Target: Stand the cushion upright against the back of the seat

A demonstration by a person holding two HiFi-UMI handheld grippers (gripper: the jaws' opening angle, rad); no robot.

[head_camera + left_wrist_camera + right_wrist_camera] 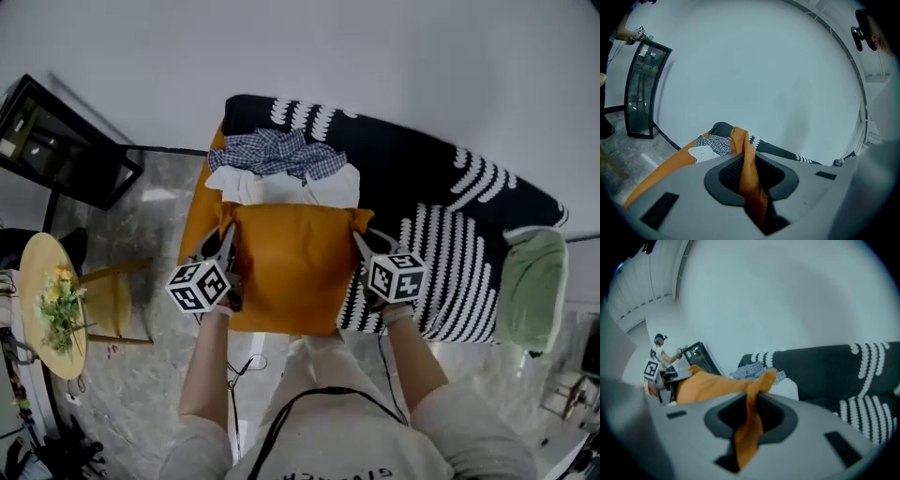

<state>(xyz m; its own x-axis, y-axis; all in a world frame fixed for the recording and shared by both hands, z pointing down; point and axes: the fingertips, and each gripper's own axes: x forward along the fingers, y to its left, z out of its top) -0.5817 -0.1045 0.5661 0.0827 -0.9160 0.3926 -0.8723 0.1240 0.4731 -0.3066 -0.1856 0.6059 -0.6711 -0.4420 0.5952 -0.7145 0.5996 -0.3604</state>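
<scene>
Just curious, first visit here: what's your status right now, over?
Left gripper shut on cushion corner. Right gripper shut on other corner. Clothes heaped on sofa just beyond.

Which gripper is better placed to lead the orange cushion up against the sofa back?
Right, probably. Both the left gripper and right gripper pinch corners of the cushion, but a checked shirt and white cloth lie piled behind it; the sofa back is free only on the right gripper's side.

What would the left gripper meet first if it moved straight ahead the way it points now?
Beyond the orange cushion corner that the left gripper holds, probably the heap of checked and white clothes on the sofa; depth is unclear.
</scene>
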